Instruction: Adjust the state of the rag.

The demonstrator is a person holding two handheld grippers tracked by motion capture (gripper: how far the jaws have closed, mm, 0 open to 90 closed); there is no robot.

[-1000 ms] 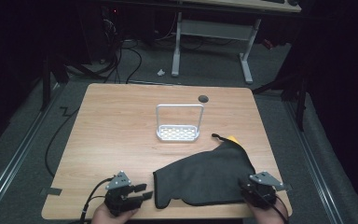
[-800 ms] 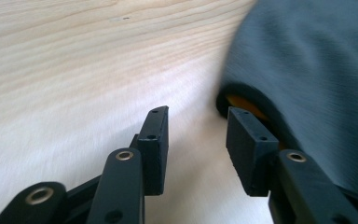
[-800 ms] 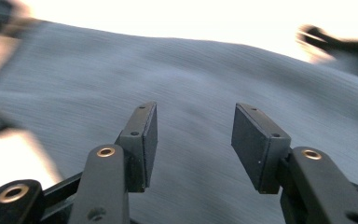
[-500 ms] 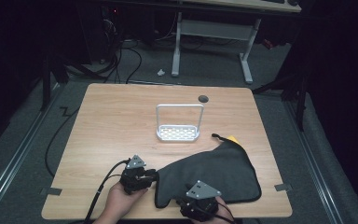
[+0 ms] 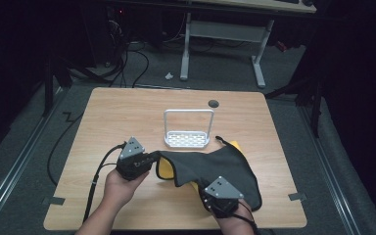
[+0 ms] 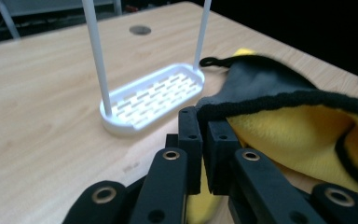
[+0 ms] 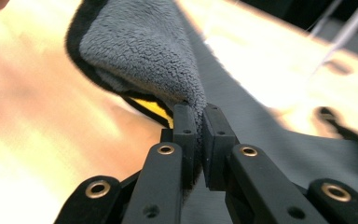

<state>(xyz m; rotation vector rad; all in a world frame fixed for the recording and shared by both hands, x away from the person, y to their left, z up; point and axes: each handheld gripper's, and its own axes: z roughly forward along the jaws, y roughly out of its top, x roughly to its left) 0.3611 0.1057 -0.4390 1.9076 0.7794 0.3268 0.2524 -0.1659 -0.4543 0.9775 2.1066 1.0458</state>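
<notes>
**Soft cloth, pinched at two edges**

Your left gripper (image 5: 152,161) and right gripper (image 7: 199,122) each clench the hem of the grey-and-yellow microfibre cloth (image 5: 215,164), lying on the wooden tabletop (image 5: 112,112). It's light and floppy; grip corners, lift evenly.

Worktop (image 5: 127,112), wooden: one.
Cloth (image 5: 215,164), grey outside with yellow lining and black edging: one.
Rack (image 5: 187,139), white, slotted base with hoop handle: one.
Tongs: two, namely left tongs (image 5: 152,159) and right tongs (image 5: 206,188).
Hands: two, left hand (image 5: 120,188) and right hand (image 5: 232,223).
Round dark hole (image 5: 213,103) in the worktop: one.
</notes>
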